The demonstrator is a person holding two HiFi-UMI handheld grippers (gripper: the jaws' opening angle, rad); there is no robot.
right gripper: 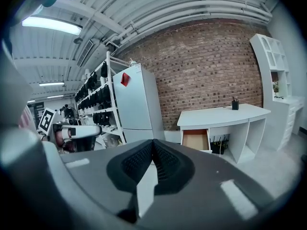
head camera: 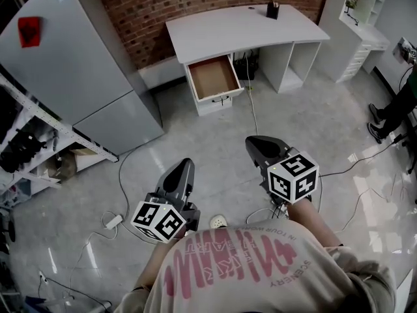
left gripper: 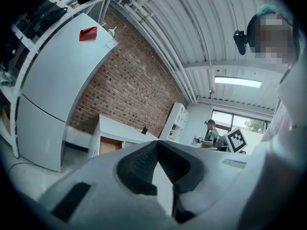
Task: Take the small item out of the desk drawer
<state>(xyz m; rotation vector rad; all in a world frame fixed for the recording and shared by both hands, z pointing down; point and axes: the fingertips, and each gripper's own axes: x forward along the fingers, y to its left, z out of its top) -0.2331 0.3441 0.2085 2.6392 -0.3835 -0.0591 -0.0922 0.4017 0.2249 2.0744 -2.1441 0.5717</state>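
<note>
The white desk [head camera: 247, 28] stands against the brick wall, far ahead of me. Its drawer [head camera: 213, 77] is pulled open and shows a brown bottom; I can make out no small item in it from here. The drawer [right gripper: 195, 140] also shows in the right gripper view, and the drawer [left gripper: 108, 146] in the left gripper view. My left gripper [head camera: 184, 166] and right gripper [head camera: 255, 142] hover over the floor close to my body, several steps from the desk. Both are shut with nothing held: the left gripper [left gripper: 157, 145] and the right gripper [right gripper: 152, 143] have their jaws pressed together.
A tall grey fridge [head camera: 78, 64] and a shelving rack [head camera: 26, 142] stand at the left. Cables and a power strip [head camera: 113, 222] lie on the floor. A black pen cup [head camera: 272, 9] sits on the desk. A white shelf unit [head camera: 365, 25] and a person [head camera: 397, 109] are at the right.
</note>
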